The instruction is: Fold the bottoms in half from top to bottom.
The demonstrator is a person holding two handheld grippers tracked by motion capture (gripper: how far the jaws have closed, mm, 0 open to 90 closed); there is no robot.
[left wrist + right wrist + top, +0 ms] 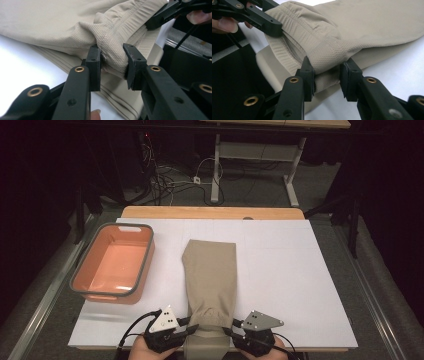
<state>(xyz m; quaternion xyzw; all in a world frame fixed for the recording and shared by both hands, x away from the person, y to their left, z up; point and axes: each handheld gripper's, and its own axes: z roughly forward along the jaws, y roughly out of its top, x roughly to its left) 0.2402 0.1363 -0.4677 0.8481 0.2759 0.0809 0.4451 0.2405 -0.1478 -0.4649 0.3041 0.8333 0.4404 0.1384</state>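
On the white tabletop (280, 270), two hand-held grippers pinch one beige garment.
White table largest; the folded beige mesh-knit garment (210, 275) lies at centre, running from 12 to 6 o'clock, its bunched waistband overhanging the near edge. At 9 o'clock an empty salmon-pink plastic bin with grey rim (145, 257). Left gripper (112, 61) and right gripper (327, 75) each clamp the waistband's thick hem.

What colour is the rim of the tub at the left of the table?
The rim of the salmon-orange tub is dark grey; the high view shows it best.
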